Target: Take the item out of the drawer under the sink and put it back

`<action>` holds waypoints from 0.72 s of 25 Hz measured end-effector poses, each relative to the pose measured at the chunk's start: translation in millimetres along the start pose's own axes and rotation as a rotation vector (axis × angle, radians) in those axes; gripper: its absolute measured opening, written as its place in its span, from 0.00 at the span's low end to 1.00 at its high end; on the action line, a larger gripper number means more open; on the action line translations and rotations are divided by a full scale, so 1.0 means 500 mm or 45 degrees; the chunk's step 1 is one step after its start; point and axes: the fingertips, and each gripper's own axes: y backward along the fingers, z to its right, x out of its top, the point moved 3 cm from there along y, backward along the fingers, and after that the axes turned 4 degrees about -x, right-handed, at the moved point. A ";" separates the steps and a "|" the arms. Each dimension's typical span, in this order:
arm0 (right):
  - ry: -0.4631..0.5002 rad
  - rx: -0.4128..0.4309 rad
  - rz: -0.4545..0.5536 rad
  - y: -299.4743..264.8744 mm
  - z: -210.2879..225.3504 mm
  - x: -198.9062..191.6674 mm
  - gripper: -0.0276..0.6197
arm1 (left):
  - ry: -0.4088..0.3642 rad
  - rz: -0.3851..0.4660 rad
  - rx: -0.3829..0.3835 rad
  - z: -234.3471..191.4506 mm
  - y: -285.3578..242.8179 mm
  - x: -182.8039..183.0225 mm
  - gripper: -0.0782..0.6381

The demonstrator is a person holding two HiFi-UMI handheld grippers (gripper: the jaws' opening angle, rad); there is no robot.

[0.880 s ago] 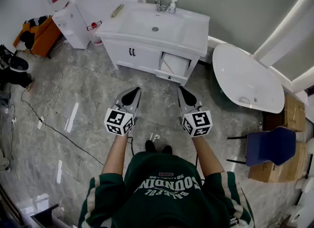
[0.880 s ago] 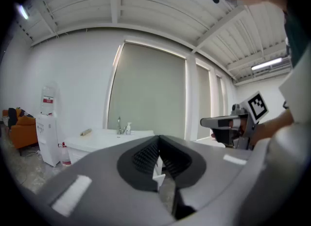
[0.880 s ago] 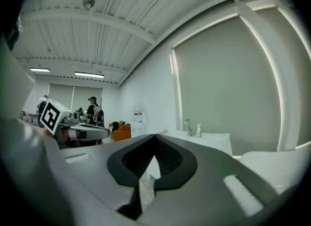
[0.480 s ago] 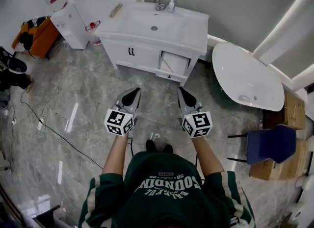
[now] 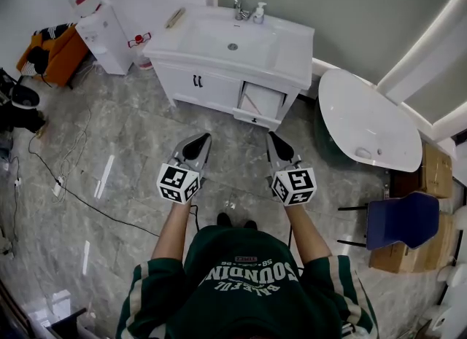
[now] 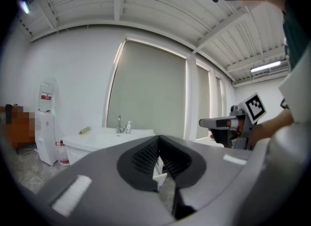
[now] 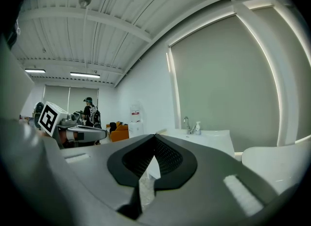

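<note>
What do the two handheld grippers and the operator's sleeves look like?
They match. The left gripper and right gripper each have a tapered grey claw with black ribbed pads and small white patches on the jaws. At the rear of each sits a white cube with black square markers. The person wears a dark green top with white lettering; its sleeves have white stripes.

Sweatshirt (image 5: pixel 248 275) lettering — upside-down, perhaps "FOUNDIN"
</note>
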 end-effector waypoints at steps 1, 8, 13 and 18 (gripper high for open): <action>-0.002 -0.002 -0.003 -0.008 -0.001 -0.001 0.05 | 0.002 -0.001 -0.002 -0.009 -0.001 -0.001 0.18; -0.020 -0.039 0.004 -0.050 -0.023 -0.009 0.05 | -0.005 -0.009 -0.039 -0.059 0.001 -0.002 0.18; 0.005 -0.015 -0.012 -0.073 -0.043 -0.023 0.05 | 0.011 -0.023 -0.048 -0.087 -0.007 -0.014 0.18; -0.001 -0.020 -0.018 -0.113 -0.022 -0.024 0.05 | 0.022 -0.025 -0.051 -0.123 -0.043 -0.017 0.18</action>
